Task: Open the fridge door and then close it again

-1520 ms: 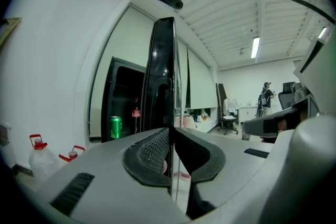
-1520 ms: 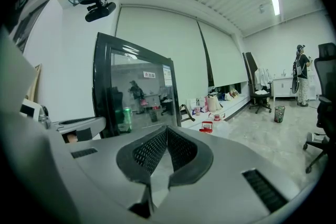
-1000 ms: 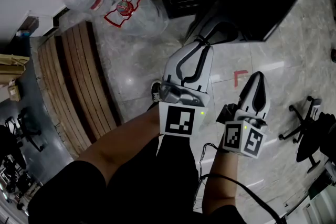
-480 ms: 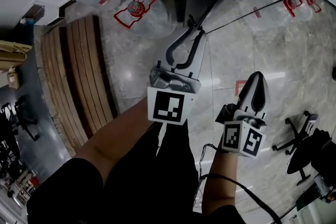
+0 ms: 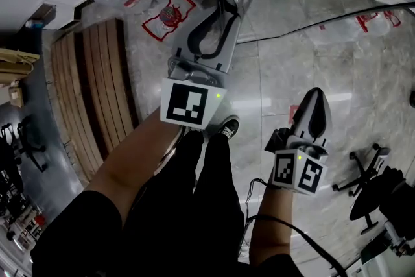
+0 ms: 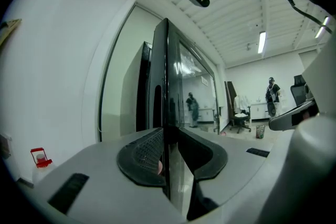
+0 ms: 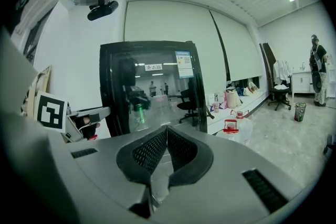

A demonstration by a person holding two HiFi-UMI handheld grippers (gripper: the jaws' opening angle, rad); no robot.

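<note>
Pushed onward, left hand-held gripper (image 6: 169, 134) is opening around the fridge door (image 6: 160, 60) edge, perhaps barely touching.

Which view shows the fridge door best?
The right gripper view: the door stands face-on, its glass and black frame nearly whole. The left gripper view shows it only edge-on, between the left tool's opening jaws. The head view, from above, catches little more than its thin top edge at that tool.
</note>
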